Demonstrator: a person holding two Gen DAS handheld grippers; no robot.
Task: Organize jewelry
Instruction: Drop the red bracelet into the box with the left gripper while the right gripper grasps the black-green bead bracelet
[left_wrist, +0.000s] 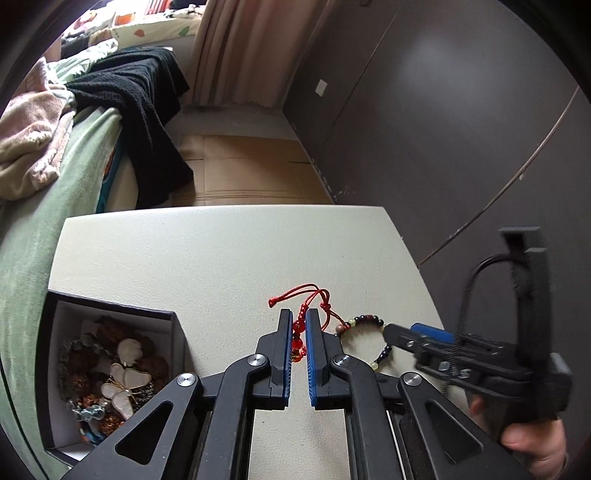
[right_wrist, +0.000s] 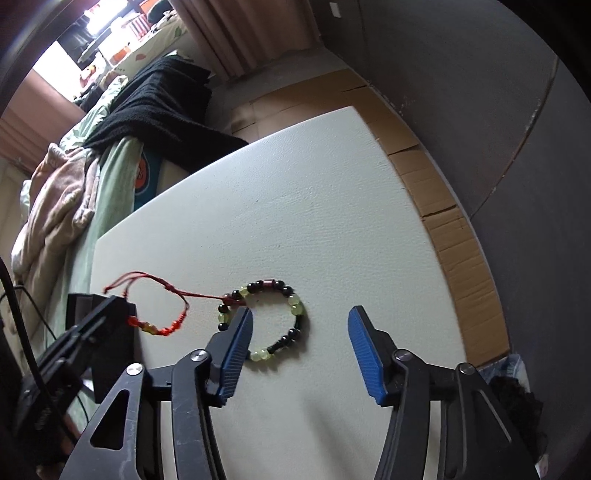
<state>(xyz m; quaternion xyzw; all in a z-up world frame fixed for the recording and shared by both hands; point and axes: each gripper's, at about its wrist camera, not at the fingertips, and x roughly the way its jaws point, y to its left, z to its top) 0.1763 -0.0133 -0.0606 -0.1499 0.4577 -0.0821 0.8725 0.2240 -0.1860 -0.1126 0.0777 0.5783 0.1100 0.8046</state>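
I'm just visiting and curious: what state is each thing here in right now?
Left gripper: shut on the red cord bracelet.
Red cord bracelet: pinched, one end touching the beaded bracelet.
Beaded bracelet: flat on the table, ungripped.
Right gripper: open above it.
Jewelry box: lidless, pieces inside.

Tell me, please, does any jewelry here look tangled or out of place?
Yes. The red cord bracelet, held in the left gripper, has one strand running to the beaded bracelet on the table and seems caught on it, so lifting may drag both.
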